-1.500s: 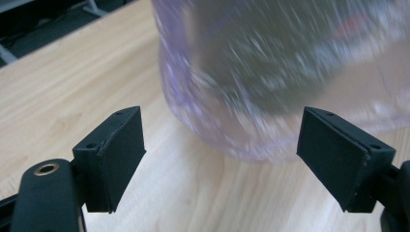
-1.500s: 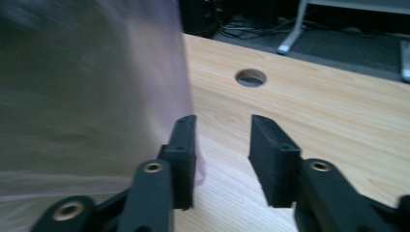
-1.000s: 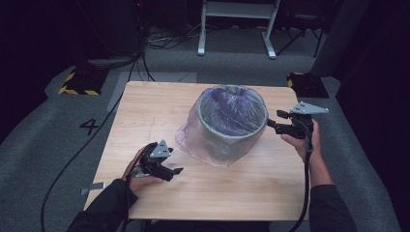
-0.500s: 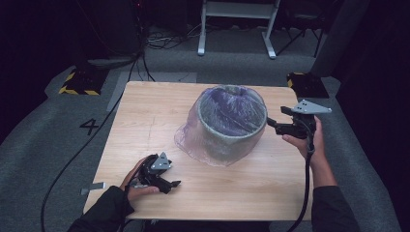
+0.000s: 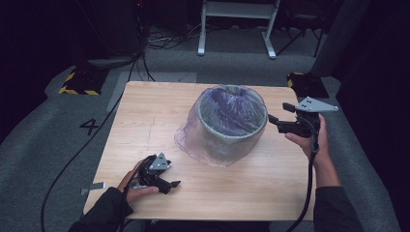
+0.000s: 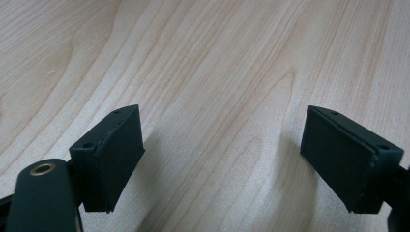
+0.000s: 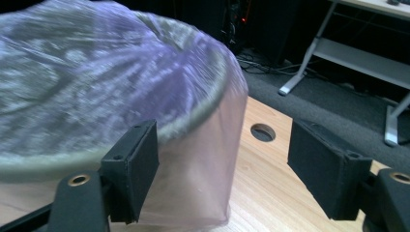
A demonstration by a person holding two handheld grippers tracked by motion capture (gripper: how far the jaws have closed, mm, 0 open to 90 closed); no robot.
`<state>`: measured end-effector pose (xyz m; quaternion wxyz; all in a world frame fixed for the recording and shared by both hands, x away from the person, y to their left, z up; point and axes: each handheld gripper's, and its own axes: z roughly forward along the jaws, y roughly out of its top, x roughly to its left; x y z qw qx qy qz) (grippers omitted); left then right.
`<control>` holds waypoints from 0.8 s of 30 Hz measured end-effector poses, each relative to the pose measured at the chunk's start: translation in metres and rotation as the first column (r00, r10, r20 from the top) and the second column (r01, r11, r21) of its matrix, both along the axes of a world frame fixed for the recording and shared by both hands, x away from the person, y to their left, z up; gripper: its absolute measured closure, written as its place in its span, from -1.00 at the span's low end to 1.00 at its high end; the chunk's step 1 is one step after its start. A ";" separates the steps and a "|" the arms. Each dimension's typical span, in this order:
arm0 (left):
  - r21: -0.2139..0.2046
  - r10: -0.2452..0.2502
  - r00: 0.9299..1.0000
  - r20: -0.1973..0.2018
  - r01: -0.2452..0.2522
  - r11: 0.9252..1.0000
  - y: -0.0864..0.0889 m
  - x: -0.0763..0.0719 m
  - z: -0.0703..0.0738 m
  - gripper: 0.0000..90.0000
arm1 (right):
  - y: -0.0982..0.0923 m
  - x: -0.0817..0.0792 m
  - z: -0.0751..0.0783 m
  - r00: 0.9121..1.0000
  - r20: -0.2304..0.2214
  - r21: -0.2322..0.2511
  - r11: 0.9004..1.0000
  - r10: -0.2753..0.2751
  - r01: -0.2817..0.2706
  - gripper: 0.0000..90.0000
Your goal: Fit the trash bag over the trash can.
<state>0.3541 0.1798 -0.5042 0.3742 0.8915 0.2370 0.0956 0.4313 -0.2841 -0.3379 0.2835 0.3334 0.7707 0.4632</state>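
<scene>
Wooden table (image 5: 145,116) under dim light carries a round bin (image 5: 232,126) lined with a purple bag (image 7: 96,92) near its middle, the right gripper (image 5: 279,119) spread empty beside the rim, likely about to pinch the plastic, while the left gripper (image 5: 167,184) rests spread on bare wood.
</scene>
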 end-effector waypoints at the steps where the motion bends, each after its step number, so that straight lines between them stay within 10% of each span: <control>1: 0.000 0.000 1.000 0.000 0.000 1.000 0.000 0.000 0.000 -0.67 | 0.002 -0.001 0.002 1.000 0.002 -0.004 1.000 0.005 -0.005 -0.40; 24: 0.000 -0.014 1.000 0.001 0.014 1.000 0.001 0.000 0.000 -0.66 | 0.039 0.001 0.029 0.993 0.000 0.086 0.990 0.114 -0.114 -0.48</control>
